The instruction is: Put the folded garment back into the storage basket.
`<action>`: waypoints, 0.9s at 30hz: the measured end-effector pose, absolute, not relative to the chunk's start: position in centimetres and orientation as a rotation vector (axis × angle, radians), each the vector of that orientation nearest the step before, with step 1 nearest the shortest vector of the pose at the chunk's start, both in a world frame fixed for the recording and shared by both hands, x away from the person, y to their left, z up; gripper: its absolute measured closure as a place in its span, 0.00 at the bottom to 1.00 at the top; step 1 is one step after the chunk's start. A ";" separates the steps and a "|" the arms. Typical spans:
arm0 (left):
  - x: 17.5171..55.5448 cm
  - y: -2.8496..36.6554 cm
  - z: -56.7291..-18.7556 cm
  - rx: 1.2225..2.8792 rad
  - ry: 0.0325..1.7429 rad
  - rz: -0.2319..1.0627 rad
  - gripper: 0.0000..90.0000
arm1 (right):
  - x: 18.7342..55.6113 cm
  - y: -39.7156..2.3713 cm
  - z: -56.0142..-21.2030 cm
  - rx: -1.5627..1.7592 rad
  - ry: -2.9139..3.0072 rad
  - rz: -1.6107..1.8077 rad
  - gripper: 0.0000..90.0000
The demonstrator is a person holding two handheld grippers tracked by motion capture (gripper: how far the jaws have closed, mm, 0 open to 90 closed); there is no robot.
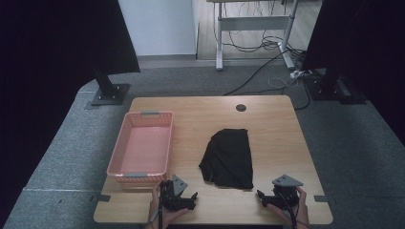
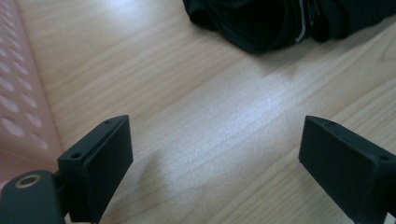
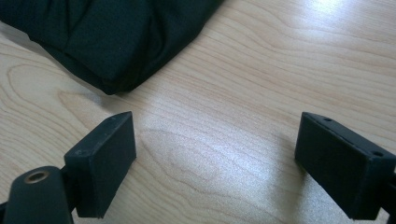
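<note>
A black folded garment (image 1: 227, 157) lies on the wooden table (image 1: 277, 129), right of centre. My left gripper (image 1: 191, 197) rests near the front edge, just left of the garment's near corner, jaws open with bare wood between them. In the left gripper view the gripper (image 2: 212, 135) faces the garment (image 2: 280, 23) at the top. My right gripper (image 1: 261, 196) sits near the front edge to the right of the garment, also open and holding nothing. From the right gripper view, the gripper (image 3: 215, 135) has the garment's corner (image 3: 107, 37) just ahead at upper left.
A pink plastic basket (image 1: 125, 143) stands on the table's left side, right behind my left gripper; its perforated wall (image 2: 18, 93) runs along the left edge of the left gripper view. A round cable hole (image 1: 241, 108) sits near the table's far edge.
</note>
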State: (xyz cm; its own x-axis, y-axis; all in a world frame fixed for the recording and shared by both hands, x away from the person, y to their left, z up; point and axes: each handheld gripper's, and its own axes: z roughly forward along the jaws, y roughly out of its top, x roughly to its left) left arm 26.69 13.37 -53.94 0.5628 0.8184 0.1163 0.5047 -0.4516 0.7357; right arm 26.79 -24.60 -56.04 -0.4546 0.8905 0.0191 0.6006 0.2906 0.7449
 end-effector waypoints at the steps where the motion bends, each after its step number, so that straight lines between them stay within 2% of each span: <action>1: 26.7 13.4 -53.8 2.129 1.061 0.612 0.11 | 26.8 -24.6 -56.0 1.336 2.166 0.983 0.13; 18: 26.7 11.8 -51.0 2.114 1.036 0.637 0.11 | 26.9 -24.5 -56.0 1.341 2.160 0.980 0.13; 27: 27.9 11.9 -50.7 2.074 1.054 0.598 0.11 | 26.9 -24.5 -56.0 1.340 2.160 0.980 0.13</action>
State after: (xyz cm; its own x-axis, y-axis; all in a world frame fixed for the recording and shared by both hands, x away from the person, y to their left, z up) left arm 27.86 11.95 -50.67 0.5578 0.8263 0.0779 0.4909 -0.4041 0.7718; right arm 26.86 -24.51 -56.04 -0.4510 0.8924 0.0177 0.6010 0.2890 0.7451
